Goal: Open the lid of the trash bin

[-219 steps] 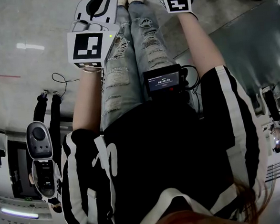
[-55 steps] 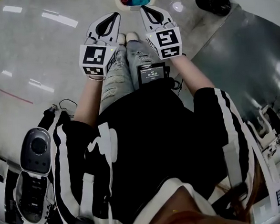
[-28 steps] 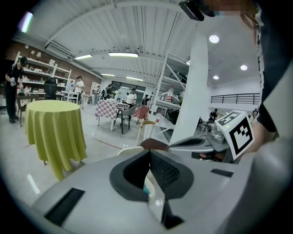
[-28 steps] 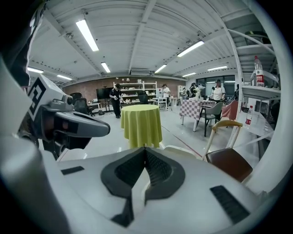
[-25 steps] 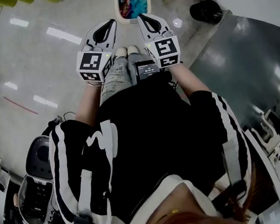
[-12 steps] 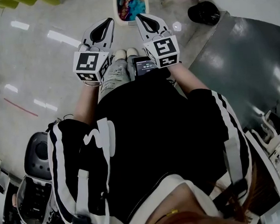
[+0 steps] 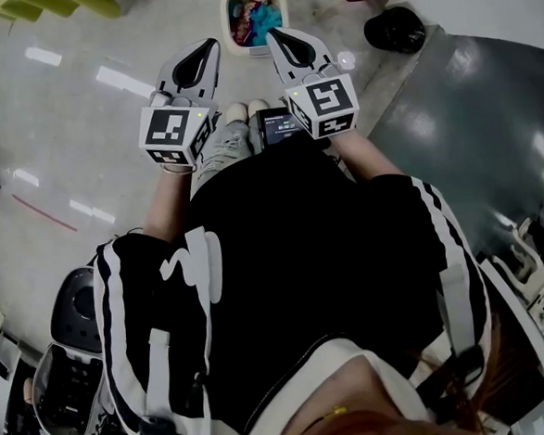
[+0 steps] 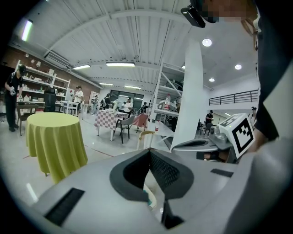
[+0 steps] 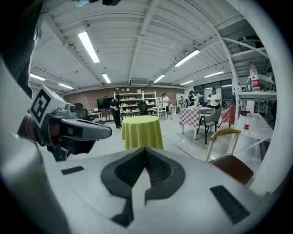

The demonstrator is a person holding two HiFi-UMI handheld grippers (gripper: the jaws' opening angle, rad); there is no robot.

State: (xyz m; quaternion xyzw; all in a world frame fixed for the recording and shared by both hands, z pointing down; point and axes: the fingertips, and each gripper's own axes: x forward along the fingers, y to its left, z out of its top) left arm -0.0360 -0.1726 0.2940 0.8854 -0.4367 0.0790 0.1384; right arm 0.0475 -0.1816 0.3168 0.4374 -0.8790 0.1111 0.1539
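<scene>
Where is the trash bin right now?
Head view, top centre: the trash bin stands on the floor beyond the person's shoes, between the left gripper and right gripper.

The trash bin (image 7: pixel 256 18) is set on the floor (image 7: pixel 80 132), ahead of the person's shoes (image 7: pixel 246 109). The left gripper (image 7: pixel 212 43) is held just left of the bin and the right gripper (image 7: pixel 272 33) just right of it, both nearer the person. A screen device (image 7: pixel 277 128) is located between the two grippers, behind the shoes. In the right gripper view, a round table (image 9: pixel 142 130) is placed left of a chair (image 9: pixel 227 151), and a checkered table (image 9: pixel 197 115) is positioned behind that chair.
</scene>
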